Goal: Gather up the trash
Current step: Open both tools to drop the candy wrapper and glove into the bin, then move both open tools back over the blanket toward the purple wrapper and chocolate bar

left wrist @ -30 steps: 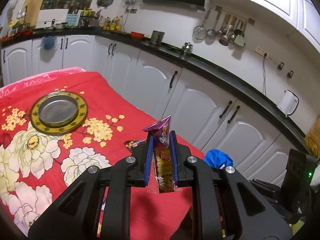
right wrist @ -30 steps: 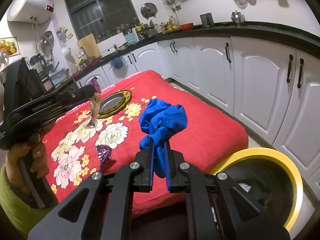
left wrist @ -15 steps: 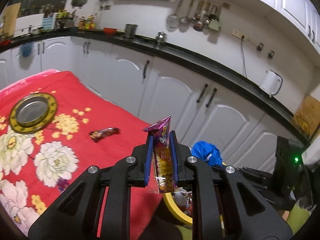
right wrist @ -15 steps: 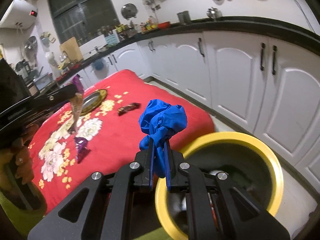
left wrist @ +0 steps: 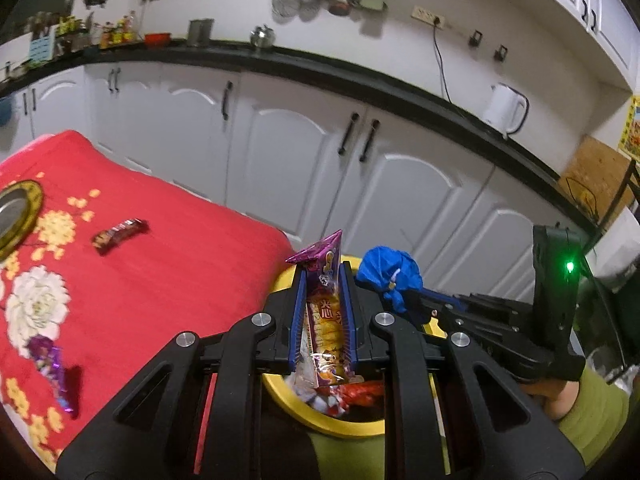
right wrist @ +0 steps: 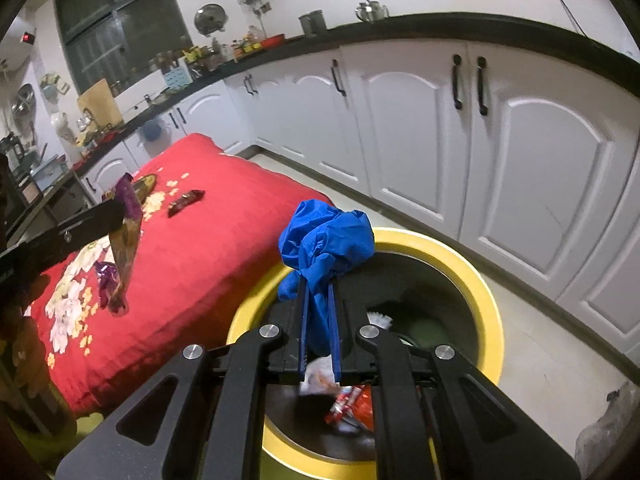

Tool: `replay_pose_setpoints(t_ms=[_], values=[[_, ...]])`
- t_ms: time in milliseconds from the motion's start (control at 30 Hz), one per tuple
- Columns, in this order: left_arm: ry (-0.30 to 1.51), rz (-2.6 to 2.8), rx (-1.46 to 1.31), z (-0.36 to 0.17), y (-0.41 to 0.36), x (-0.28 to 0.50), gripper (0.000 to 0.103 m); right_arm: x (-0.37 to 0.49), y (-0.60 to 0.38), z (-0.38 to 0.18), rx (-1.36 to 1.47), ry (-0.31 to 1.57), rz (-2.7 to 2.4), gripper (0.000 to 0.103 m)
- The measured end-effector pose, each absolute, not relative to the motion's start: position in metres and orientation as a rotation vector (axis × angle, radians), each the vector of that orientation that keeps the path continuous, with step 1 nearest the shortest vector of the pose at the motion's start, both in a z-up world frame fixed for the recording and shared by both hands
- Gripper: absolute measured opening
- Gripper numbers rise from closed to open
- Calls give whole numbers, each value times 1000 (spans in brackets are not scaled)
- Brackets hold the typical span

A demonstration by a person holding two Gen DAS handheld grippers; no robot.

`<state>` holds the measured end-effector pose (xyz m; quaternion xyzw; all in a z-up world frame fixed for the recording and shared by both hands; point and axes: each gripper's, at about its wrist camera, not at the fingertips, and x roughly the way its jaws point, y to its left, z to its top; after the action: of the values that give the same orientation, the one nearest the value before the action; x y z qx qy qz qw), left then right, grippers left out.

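Both grippers are being brought over the yellow bin (right wrist: 476,276), low in frame; a snack wrapper (left wrist: 325,320) is being clenched by the left gripper (left wrist: 323,312), a blue glove (right wrist: 326,240) by the right gripper (right wrist: 319,316).

Both wrist views look steeply down, close over the yellow-rimmed bin (right wrist: 476,280) beside the red-covered table (left wrist: 168,264).

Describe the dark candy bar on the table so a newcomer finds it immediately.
Start at the red floral tablecloth. Near its far edge, beside the gold-rimmed dish, lies the dark brown candy bar. Unlike the purple wrapper nearer the camera, it is flat, long and brown.
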<state>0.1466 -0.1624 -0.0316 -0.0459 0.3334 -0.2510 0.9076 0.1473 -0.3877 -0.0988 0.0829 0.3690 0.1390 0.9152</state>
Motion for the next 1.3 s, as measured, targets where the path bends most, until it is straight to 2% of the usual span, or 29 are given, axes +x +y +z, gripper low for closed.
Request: replay_pose_setpoints(t_ms=[400, 600, 633, 733, 800, 867, 900, 967, 1133, 1300], values=[[762, -577, -52, -59, -200, 151, 11, 145, -414, -123, 214, 828, 257, 12], [792, -586, -35, -68, -212, 158, 11, 143, -426, -130, 240, 837, 242, 25], [793, -585, -32, -69, -214, 160, 14, 143, -428, -130, 246, 835, 238, 27], [796, -575, -31, -71, -214, 160, 40, 142, -436, -129, 260, 825, 217, 33], [793, -566, -25, -71, -214, 159, 45, 141, -441, -129, 272, 815, 204, 39], [780, -544, -17, -69, -212, 158, 62, 140, -446, -126, 283, 801, 190, 43], [775, -540, -21, -68, -211, 157, 65, 140, -447, -125, 286, 797, 187, 44], [761, -524, -29, -65, -207, 156, 80, 138, -449, -121, 292, 780, 180, 52], [723, -490, -30, -55, -197, 149, 91, 137, -447, -111, 295, 748, 179, 60], [660, -412, -18, -41, -176, 144, 92, 139, -431, -98, 277, 719, 211, 66]])
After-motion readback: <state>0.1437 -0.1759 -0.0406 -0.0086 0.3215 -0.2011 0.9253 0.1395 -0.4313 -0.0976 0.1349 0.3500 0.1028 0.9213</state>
